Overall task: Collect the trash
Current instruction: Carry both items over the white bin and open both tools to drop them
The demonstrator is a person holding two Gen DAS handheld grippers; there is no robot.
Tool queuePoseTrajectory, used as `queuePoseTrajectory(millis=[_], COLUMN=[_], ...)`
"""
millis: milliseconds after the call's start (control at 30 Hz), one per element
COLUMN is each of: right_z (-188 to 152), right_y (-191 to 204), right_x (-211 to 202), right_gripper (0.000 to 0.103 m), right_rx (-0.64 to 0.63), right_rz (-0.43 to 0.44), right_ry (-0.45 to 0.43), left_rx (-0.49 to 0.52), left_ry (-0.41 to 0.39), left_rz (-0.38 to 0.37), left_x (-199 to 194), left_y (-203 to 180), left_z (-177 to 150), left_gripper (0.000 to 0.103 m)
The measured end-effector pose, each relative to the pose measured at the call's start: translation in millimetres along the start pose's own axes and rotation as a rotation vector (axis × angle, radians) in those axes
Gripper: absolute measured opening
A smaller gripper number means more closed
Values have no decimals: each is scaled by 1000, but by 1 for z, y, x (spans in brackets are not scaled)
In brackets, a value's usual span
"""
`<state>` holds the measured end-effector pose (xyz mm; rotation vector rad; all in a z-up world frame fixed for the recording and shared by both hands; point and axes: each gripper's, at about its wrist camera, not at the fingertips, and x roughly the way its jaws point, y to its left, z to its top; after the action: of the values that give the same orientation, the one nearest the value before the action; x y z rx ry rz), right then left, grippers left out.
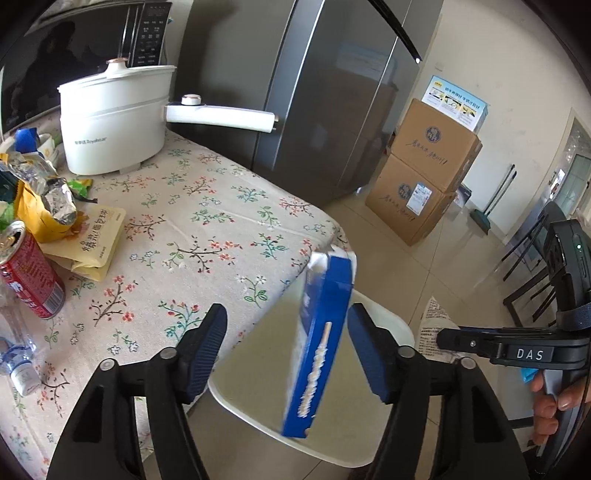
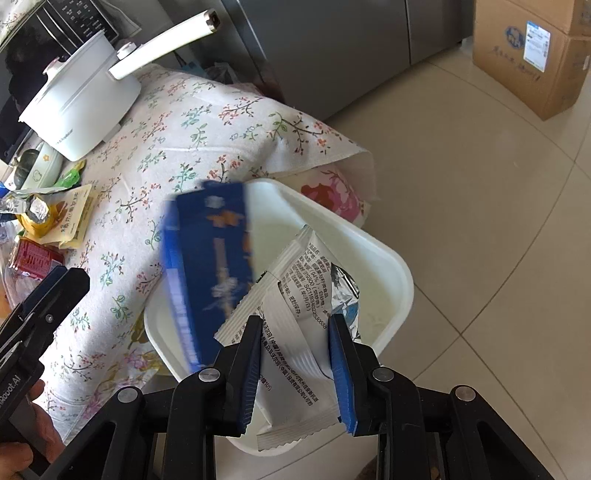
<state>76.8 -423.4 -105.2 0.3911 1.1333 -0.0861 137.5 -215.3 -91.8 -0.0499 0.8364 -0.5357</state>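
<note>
A blue box [image 1: 321, 343] hangs blurred in mid-air between the fingers of my left gripper [image 1: 286, 314], which is open above the white bin [image 1: 388, 321]. In the right wrist view the same blue box [image 2: 210, 266] tilts over the bin's rim [image 2: 399, 273]. My right gripper [image 2: 295, 321] is shut on a white printed wrapper [image 2: 295, 295] with a foil inside, held over the bin. A red can [image 1: 29, 273], yellow snack bags [image 1: 96, 236] and a crumpled foil bag [image 1: 55, 192] lie on the floral tablecloth [image 1: 207, 221].
A white electric pot [image 1: 114, 122] with a long handle stands at the table's back, in front of a microwave [image 1: 147, 33]. A grey fridge [image 1: 295, 92] and stacked cardboard boxes [image 1: 424, 166] stand beyond. A clear plastic bottle [image 1: 18, 354] lies at the left edge. Dark chairs [image 1: 535, 258] stand on the right.
</note>
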Motion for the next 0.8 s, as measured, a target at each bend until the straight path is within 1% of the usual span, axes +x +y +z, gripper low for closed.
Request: queuePoseTrajectory(millis=[167,300,400,500,600,667,700,733,767,800], right_z=[1,2,3,4,6,6,7,7,8,8], right_y=[6,14,20,26,34,38,40,42,44,47], right_x=[2,7,12,17,20,22,22,22,23,22], right_gripper=[32,33,33,35,36,38,42,54,60,71], right_rx=[-8,-21,-33,-40,-43,-35,-26,-16,-5,2], right_rz=[-4,-8,-16,-28,-35,-33,-26,-19,-17,-19], right_ry=[3,9,15,20,20,18,16,14,11,6], left_rx=[75,79,81,78,54,38,32,28,24,20], left_ry=[-16,-5,-2,2,5,3,1,-1,-2,-3], left_rz=[109,165,204,231,240,242,243,245,248,249], left_x=[-14,-30,-43,-56,-69,-77,-82,-86,-89,-93], left_y=[0,9,18,30,43,51,54,58,61,64], left_z=[2,1,0,-3,-5,-6,-7,-8,-8,-9], left_gripper=[83,88,89,89,89,89,89,89,89,89])
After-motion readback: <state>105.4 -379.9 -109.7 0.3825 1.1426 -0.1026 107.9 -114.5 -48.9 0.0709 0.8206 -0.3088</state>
